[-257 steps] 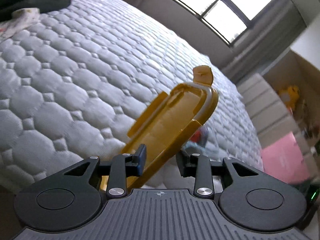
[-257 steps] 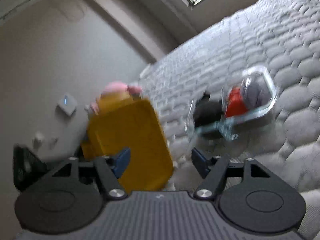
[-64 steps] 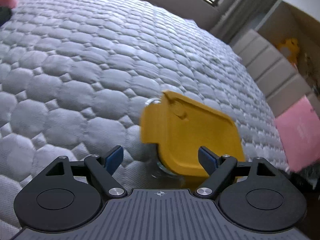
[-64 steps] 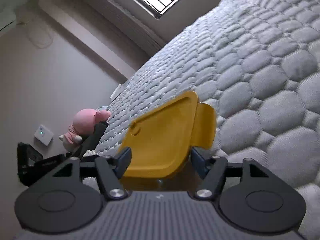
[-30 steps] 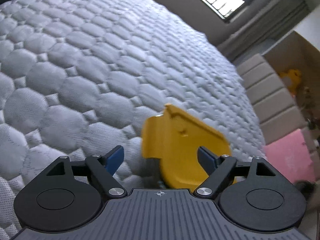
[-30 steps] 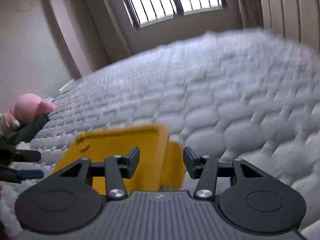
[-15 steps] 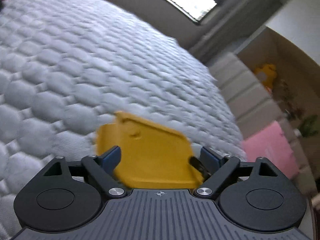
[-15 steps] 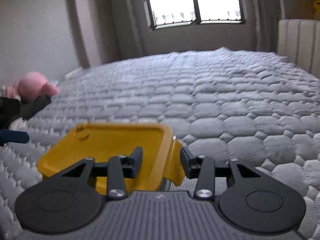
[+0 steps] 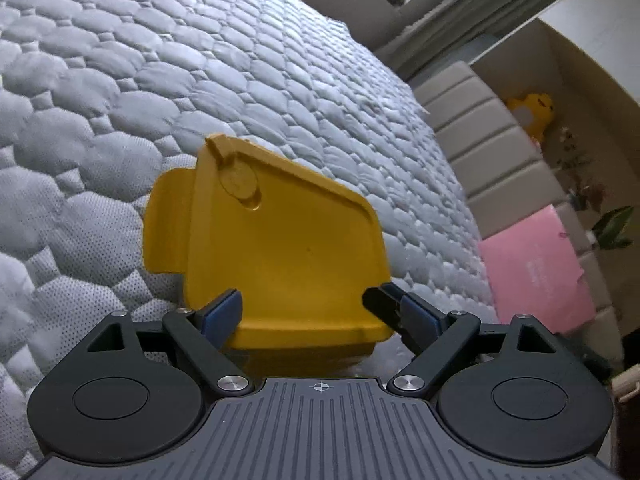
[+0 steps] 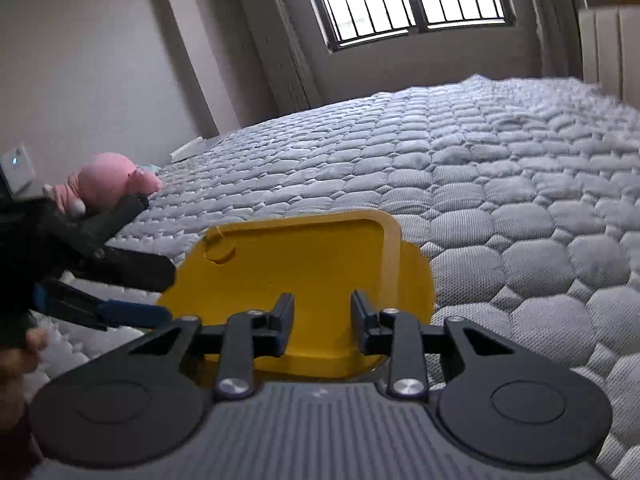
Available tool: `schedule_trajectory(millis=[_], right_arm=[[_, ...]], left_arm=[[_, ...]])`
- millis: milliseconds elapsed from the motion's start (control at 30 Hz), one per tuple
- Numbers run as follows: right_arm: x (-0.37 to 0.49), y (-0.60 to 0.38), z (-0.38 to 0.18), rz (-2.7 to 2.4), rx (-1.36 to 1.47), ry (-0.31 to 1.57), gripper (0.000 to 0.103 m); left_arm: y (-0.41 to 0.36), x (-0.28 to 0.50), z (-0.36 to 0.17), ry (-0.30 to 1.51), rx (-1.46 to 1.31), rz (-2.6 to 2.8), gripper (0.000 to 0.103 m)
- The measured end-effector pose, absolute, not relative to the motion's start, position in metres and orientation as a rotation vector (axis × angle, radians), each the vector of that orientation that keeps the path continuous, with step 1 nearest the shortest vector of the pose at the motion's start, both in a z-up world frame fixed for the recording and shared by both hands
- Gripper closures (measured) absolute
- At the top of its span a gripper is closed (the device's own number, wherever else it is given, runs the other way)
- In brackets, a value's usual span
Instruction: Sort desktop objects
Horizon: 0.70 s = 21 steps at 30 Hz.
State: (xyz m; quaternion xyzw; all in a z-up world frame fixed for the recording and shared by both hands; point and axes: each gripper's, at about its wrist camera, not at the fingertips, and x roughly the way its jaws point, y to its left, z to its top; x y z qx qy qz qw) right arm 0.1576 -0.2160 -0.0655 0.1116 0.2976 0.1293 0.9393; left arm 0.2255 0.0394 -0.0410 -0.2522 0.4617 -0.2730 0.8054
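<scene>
Nearest the left wrist camera, the left gripper (image 9: 302, 310) had its jaws spread wide, one blue-padded fingertip (image 9: 224, 312) at each side of the near end of the yellow plastic container lid (image 9: 280, 248). Whether the pads touched the lid could not be told. The right gripper (image 10: 322, 326) had its jaws parted by a narrow gap, with nothing between them; they sat over the near edge of the same lid, contact uncertain.

The lid was rectangular with rounded corners, a raised rim and a round dimple near one far corner. A latch flap hung down from the side facing away from the left gripper. The lid sat on top of something whose body was mostly hidden beneath it, all resting on the grey quilted bed cover (image 9: 120, 80), near the bed's front edge.

From the right wrist view, the left gripper entered from the left, its dark fingers reaching the lid's side edge.

Farther off, a pink plush toy (image 10: 108, 184) lay at the bed's left edge by the wall. A beige padded headboard (image 9: 492, 152) ran along the bed's far side, with a pink flat box (image 9: 536, 276) leaning near it. A barred window (image 10: 412, 0) stood in the far wall.
</scene>
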Motion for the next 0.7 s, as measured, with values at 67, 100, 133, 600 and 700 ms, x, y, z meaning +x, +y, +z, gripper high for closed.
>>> schedule_trajectory(millis=[67,100,133,600,700], right_arm=[[0.157,-0.215,-0.065,0.262,0.208,0.610,0.073],[0.156,-0.214,-0.066,0.260,0.195,0.610,0.077],[0.155,-0.214,-0.067,0.257,0.184,0.607,0.078],[0.158,-0.268,-0.054,0.207,0.473,0.502,0.057],[0.165,-0.254,-0.056,0.230,0.429,0.490,0.057]], left_arm=[[0.044,0.226,-0.044,0.990,-0.580,-0.588,0.013],[0.046,0.227,-0.045,0.992,-0.595,-0.589,0.013],[0.046,0.227,-0.045,0.993,-0.604,-0.588,0.013],[0.073,0.239,-0.009,0.891,-0.622,-0.433,0.010],[0.069,0.250,-0.022,0.912,-0.603,-0.359,0.010]])
